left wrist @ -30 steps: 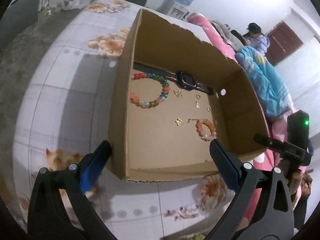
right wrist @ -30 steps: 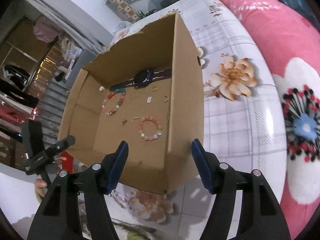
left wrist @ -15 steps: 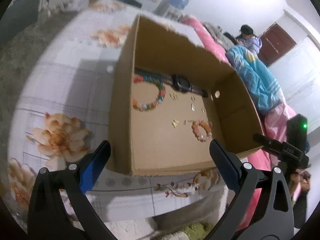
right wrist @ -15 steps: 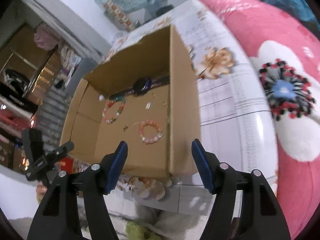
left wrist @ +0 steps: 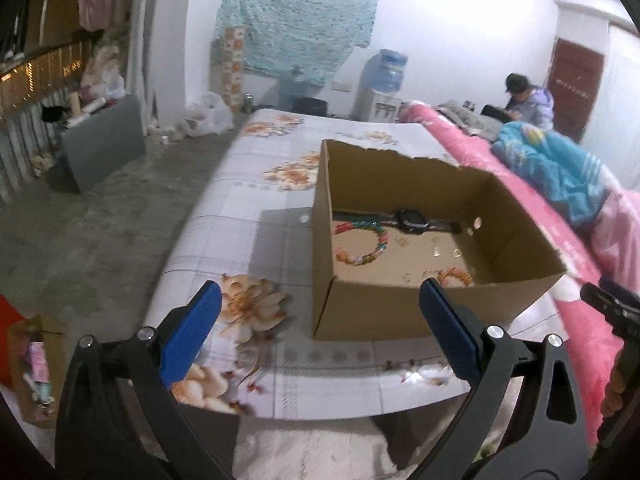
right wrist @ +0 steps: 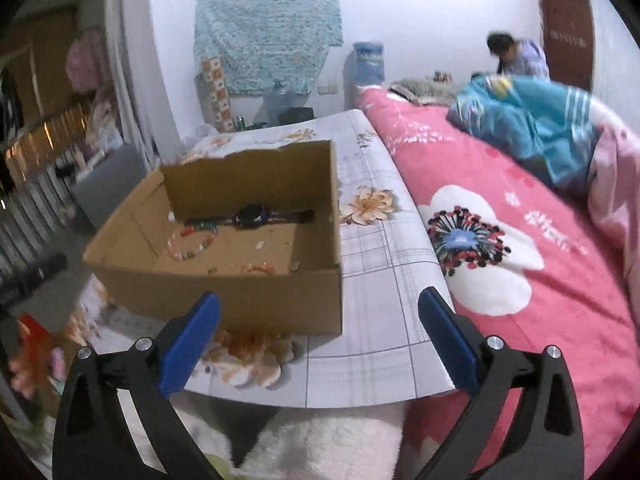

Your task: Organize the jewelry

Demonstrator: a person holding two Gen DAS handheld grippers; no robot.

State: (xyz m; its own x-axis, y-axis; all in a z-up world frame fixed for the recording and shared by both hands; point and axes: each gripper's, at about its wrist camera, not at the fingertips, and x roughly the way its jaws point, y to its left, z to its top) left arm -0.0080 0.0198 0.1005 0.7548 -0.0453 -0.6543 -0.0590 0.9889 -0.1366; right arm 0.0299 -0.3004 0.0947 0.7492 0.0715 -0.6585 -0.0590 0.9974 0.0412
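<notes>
Two open tools (left wrist: 320, 316) (right wrist: 318, 316), unmarked cardboard box (left wrist: 372, 308)

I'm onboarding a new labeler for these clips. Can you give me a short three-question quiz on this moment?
1. True or false: the watch lies inside the box.
2. What is between the left gripper fingers? A) bracelet B) nothing C) watch
3. Fill in: the multicoloured bracelet lies next to the ____ wall of the box in the left wrist view.

Key: 1 true; 2 B; 3 left.
</notes>
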